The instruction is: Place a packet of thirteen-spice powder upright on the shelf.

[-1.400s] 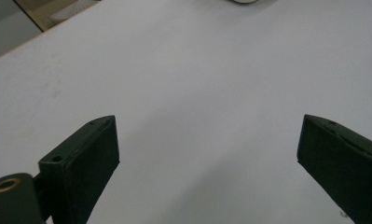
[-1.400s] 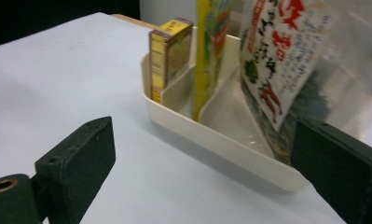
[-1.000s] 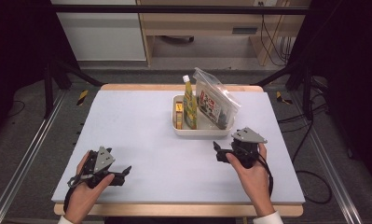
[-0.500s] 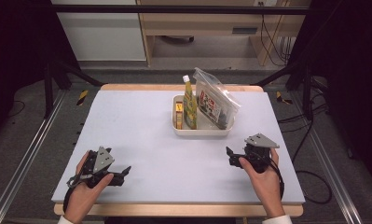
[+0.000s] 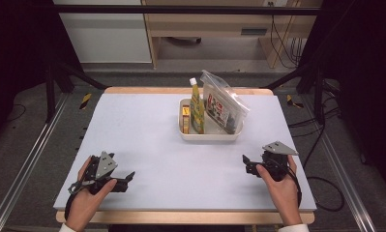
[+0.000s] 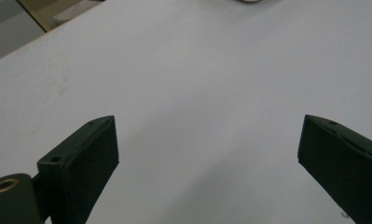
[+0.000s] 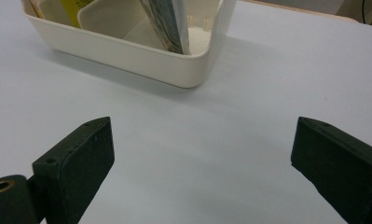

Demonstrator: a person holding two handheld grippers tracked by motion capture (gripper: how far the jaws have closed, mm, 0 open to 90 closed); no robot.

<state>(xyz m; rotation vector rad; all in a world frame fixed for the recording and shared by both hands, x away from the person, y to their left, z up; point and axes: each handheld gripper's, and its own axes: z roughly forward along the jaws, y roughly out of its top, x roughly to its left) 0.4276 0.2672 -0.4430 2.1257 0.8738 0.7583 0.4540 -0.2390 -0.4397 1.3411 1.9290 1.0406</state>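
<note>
On the near right part of the pale grey table top (image 5: 147, 135) I hold my right gripper (image 5: 249, 166), a black two-jaw tool with a grey three-cornered plate on top, and its jaws stand wide apart with nothing between them. In the right gripper view the two black jaws rise at either side of bare table, and beyond them, near but not touching, stands the cream rectangular plastic tray (image 7: 141, 58) with rounded corners.

From the high view the tray sits toward the far middle of the table, a little right of centre. In it stand a yellow-green squeeze bottle with a white cap (image 5: 196, 106), upright, and a clear plastic zip bag with a printed red and white label (image 5: 223, 104), leaning to the right against the tray's far right end. A small orange packet (image 5: 185, 117) stands at the tray's left end, just beside the bottle.

My left gripper (image 5: 126, 177) rests low at the near left, well apart from the tray, in my left hand (image 5: 86, 203). Its jaws are spread wide too, over empty table surface in the left gripper view.
</note>
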